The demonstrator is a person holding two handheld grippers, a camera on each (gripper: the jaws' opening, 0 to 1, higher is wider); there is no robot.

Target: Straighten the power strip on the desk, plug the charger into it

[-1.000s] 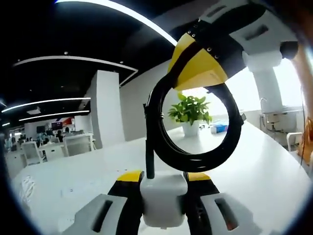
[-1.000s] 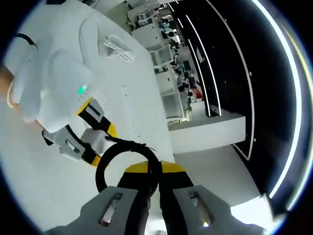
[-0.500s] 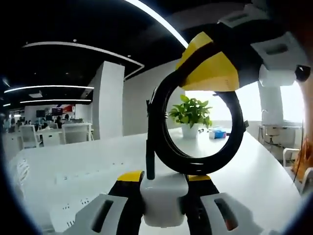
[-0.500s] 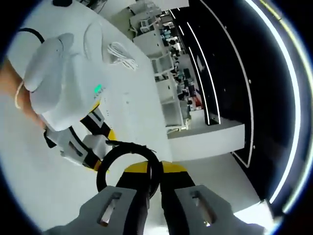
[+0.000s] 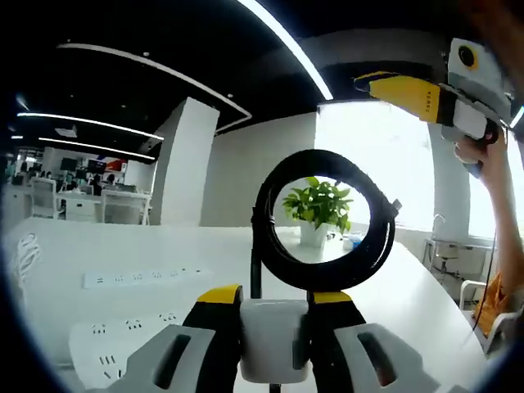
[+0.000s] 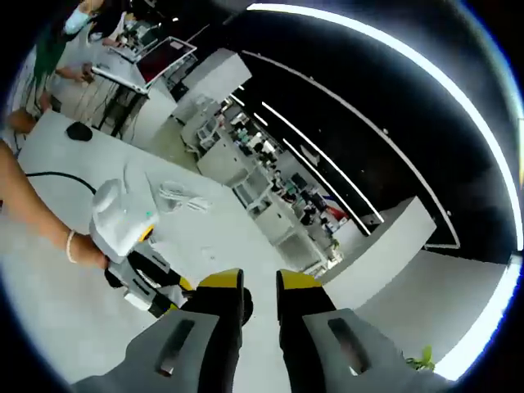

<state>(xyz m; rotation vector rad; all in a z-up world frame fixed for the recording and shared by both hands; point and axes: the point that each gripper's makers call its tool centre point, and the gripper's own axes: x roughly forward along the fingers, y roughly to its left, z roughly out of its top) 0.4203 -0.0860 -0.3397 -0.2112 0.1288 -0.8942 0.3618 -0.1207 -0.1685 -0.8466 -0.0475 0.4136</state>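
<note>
Open-plan office, dark ceiling with long light strips, white pillar, rows of desks and chairs far off at left of the left gripper view. White desk (image 5: 426, 299) runs across the lower half of that view. Potted green plant (image 5: 318, 205) stands at the desk's far end, seen through the cable loop, bright window behind it.

Left gripper (image 5: 274, 315) at bottom centre of its view, yellow-tipped jaws closed on a white charger (image 5: 274, 336). The charger's black cable (image 5: 315, 221) is bundled in a round coil standing upright just above the block, one strand dropping down the left side to the charger.

White power strip (image 5: 143, 277) lies flat on the desk at mid left, long side roughly across the frame, sockets up, well apart from the charger. A second white socket block (image 5: 110, 348) sits nearer, lower left. Loose white cord (image 5: 24, 254) at the far left edge.

Right gripper (image 5: 426, 94) shows at upper right of the left gripper view, yellow jaw pointing left, a hand (image 5: 491, 160) holding its handle, clear of the coil.

Right gripper view: own jaws (image 6: 260, 291) rise at bottom centre, a narrow gap between them, nothing held. Left gripper (image 6: 151, 282) shows at lower left with a hand (image 6: 49, 237) on its white housing. White cord bundle (image 6: 180, 196) lies on the desk beyond it; black cable (image 6: 49, 174) and a dark mouse-like thing (image 6: 78, 129) at upper left. Laptop (image 6: 160, 61) on a far table at top left.
</note>
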